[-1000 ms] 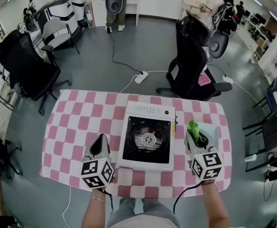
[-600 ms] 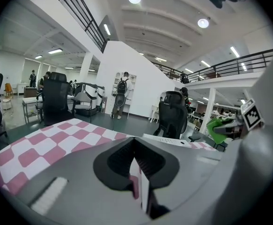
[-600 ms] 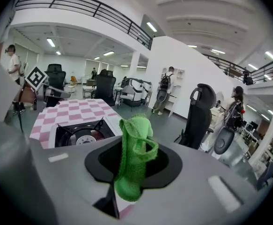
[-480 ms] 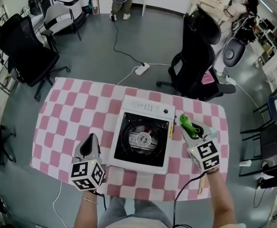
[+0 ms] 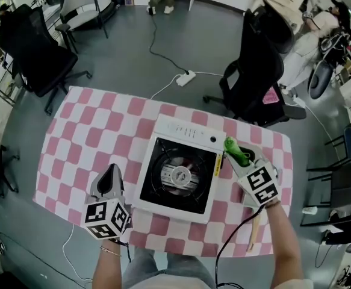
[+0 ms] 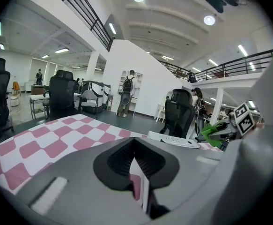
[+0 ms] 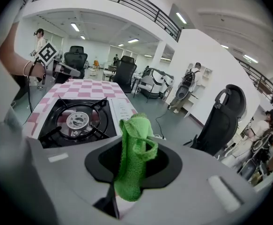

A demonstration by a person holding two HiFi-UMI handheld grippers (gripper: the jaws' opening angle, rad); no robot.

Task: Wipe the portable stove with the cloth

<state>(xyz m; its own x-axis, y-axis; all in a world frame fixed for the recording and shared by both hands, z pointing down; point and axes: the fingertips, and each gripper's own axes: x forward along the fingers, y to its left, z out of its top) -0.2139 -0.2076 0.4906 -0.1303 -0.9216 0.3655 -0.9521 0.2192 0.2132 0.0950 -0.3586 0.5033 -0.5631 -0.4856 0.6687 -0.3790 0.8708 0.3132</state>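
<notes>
The white portable stove [image 5: 178, 172] with a black burner top sits in the middle of the pink-checked table [image 5: 85, 137]; it also shows in the right gripper view as the stove [image 7: 77, 121]. My right gripper [image 5: 238, 159] hangs just off the stove's right edge, shut on a green cloth [image 5: 235, 151] that sticks up out of the jaws, the cloth [image 7: 134, 156] filling the gap. My left gripper [image 5: 108, 182] is left of the stove, over the tablecloth, jaws together with nothing between them [image 6: 138, 184].
A black office chair [image 5: 256, 71] stands behind the table, another chair [image 5: 31, 47] at the far left. A power strip and cable [image 5: 184, 78] lie on the floor. A wooden stick [image 5: 253, 233] lies near the table's front right edge.
The head view has shifted, so the table sits lower left. My right gripper with the green cloth has moved up and closer to the stove's right edge. The left gripper stays left of the stove.
</notes>
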